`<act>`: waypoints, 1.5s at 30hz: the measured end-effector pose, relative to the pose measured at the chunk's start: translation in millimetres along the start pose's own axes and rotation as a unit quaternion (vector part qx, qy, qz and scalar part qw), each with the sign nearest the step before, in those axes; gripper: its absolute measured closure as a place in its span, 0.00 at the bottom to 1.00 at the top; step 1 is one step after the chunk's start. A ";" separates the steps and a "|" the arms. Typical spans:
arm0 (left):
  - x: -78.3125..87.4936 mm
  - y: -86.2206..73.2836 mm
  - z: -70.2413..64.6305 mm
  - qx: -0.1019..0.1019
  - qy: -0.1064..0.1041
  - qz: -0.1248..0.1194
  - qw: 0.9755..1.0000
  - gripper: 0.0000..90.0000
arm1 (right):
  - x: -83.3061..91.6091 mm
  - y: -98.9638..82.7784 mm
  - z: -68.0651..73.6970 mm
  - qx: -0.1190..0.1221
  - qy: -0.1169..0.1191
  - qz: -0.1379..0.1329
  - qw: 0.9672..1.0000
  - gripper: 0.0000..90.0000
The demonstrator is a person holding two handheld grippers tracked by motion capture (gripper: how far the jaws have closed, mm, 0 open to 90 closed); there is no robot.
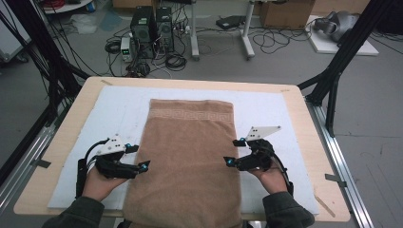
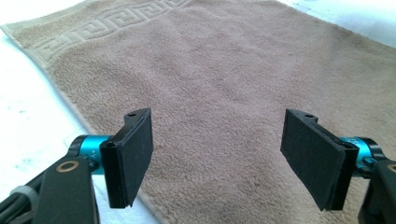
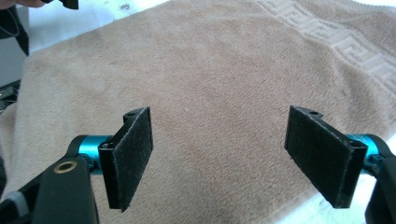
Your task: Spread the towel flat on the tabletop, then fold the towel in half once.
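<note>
A tan towel point(image 1: 187, 156) with a key-pattern band at its far end lies lengthwise on the white pad point(image 1: 266, 107), its near end hanging over the table's front edge. My left gripper point(image 1: 139, 158) hovers at the towel's left edge, jaws wide apart and empty. My right gripper point(image 1: 234, 153) hovers at the towel's right edge, also open and empty. In the left gripper view the towel point(image 2: 224, 79) spreads beyond the two black pads point(image 2: 133, 156). In the right gripper view the towel point(image 3: 205, 79) lies past the pads point(image 3: 130, 158).
The wooden table point(image 1: 304, 123) carries the white pad. Black frame posts point(image 1: 342, 52) stand at the far corners. Computer towers point(image 1: 152, 28) and cables sit on the floor beyond the table. Bare white pad lies to either side of the towel.
</note>
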State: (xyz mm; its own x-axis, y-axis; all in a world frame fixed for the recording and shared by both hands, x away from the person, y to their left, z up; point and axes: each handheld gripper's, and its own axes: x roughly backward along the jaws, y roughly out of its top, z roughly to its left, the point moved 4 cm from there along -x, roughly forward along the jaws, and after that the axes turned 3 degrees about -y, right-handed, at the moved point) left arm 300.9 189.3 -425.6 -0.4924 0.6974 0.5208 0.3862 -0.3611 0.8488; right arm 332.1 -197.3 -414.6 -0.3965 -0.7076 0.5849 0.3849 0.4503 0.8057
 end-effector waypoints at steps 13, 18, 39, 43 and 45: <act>1.3 1.4 6.5 0.016 -0.010 -0.004 1.000 0.30 | -2.0 -1.3 -2.7 0.006 -0.002 0.015 1.000 0.24; 1.4 12.0 14.3 0.004 0.000 0.007 1.000 0.30 | -1.2 0.2 -10.7 0.005 -0.010 0.016 1.000 0.24; -46.8 45.9 100.7 0.054 0.058 0.014 0.997 0.36 | -39.1 39.9 -91.9 -0.020 -0.083 0.041 0.996 0.32; -63.0 35.7 108.8 0.060 0.054 0.035 0.996 0.40 | -51.5 31.0 -101.2 -0.024 -0.093 0.065 0.993 0.37; -70.2 32.3 110.8 0.064 0.049 0.038 0.996 0.43 | -58.1 26.2 -104.3 -0.022 -0.096 0.077 0.992 0.39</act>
State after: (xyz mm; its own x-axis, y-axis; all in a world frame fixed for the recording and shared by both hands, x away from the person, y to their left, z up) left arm 434.4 197.2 -444.9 -0.5292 0.6051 0.5948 0.5192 -0.3236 0.7910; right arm 452.1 -201.2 -437.3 -0.4805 -0.5134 0.7110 0.4881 0.5170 0.7032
